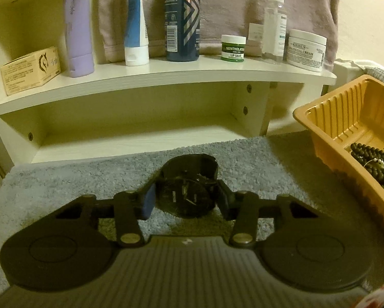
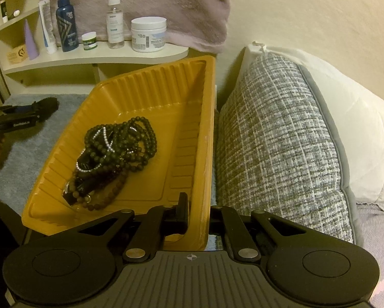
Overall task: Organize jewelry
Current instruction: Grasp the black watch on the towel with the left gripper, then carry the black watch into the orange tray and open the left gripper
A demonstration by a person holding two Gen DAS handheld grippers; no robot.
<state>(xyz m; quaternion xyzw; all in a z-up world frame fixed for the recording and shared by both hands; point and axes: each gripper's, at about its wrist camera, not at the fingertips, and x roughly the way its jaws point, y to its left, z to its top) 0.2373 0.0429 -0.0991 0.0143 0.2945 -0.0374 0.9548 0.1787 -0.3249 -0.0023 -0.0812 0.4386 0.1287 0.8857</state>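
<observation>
The step in hand, as I judge it, is the picking up of the black wristwatch [image 1: 185, 192] from the grey fluffy mat [image 1: 63, 179], so that it can join the other jewelry. The left gripper [image 1: 185, 201] has its two fingers on either side of the watch case: the blue pad [image 1: 148, 202] of the one finger touches the case edge, and the other finger appears to touch the opposite edge, so the jaws seem to pinch the case, though the dark picture does not let me be fully sure of firm pressure. The watch lies directly between the fingertips, with its dial facing up and slightly toward the camera. Its long axis, the line of the strap, runs away from the fingers toward the white shelf [image 1: 166, 77]; the strap curls up in a loop just beyond the fingertips.

The right gripper [image 2: 199, 220] has its fingers pressed together on the near wall of the orange plastic tray [image 2: 150, 95]; one finger is inside the tray, the other outside. It holds the tray tilted, and a heap of dark beaded bracelets [image 2: 120, 148] rests on the tray floor, well beyond its fingertips and to the side of the inner finger.

The next move, I think, calls for lifting the watch without letting the round case turn between the pads, then carrying it sideways to the tray and opening the fingers over the free part of the floor beside the beads.
</observation>
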